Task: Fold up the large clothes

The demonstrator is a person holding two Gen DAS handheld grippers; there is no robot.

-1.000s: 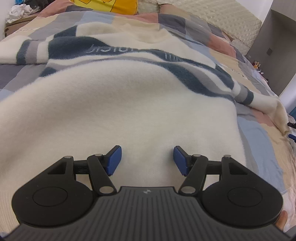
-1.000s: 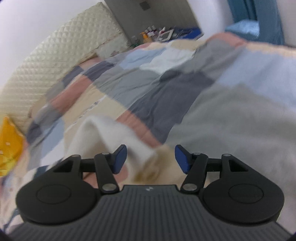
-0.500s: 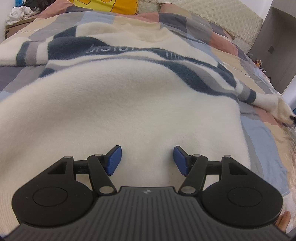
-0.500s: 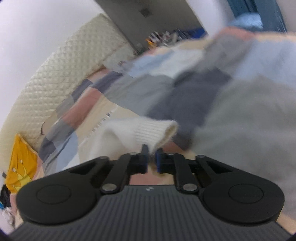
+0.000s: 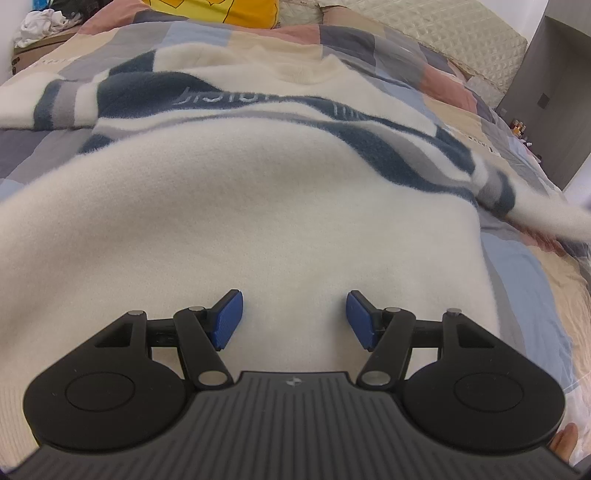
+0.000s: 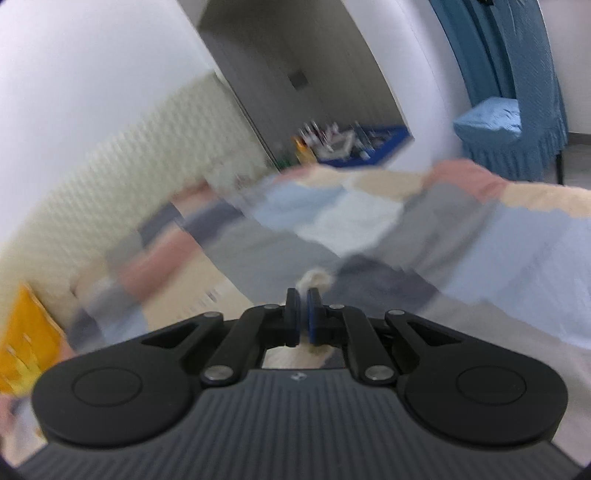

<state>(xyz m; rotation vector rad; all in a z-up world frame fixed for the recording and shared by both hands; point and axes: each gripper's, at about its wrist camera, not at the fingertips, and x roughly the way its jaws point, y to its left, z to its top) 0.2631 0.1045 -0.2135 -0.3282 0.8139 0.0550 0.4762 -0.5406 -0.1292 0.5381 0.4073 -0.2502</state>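
A large cream sweater [image 5: 240,221] with navy and grey stripes lies spread flat on the patchwork bed cover [image 5: 524,280]. My left gripper [image 5: 293,314] hovers open over the sweater's lower body, nothing between its blue pads. The sweater's right sleeve [image 5: 546,214] is lifted off the bed at the right edge, blurred. In the right wrist view my right gripper [image 6: 303,314] is shut on the sleeve's cream cuff [image 6: 316,280], which pokes out above the pads, raised above the bed.
A yellow pillow [image 5: 214,11] and a quilted headboard [image 5: 443,33] lie at the bed's far end. Beside the bed stand a nightstand with small bottles [image 6: 332,144], a grey wardrobe [image 5: 554,92] and a blue-covered chair [image 6: 513,129].
My right gripper shut on the sleeve cuff and lifted it off the bed. The sleeve now rises at the right. My left gripper has stayed still and open.
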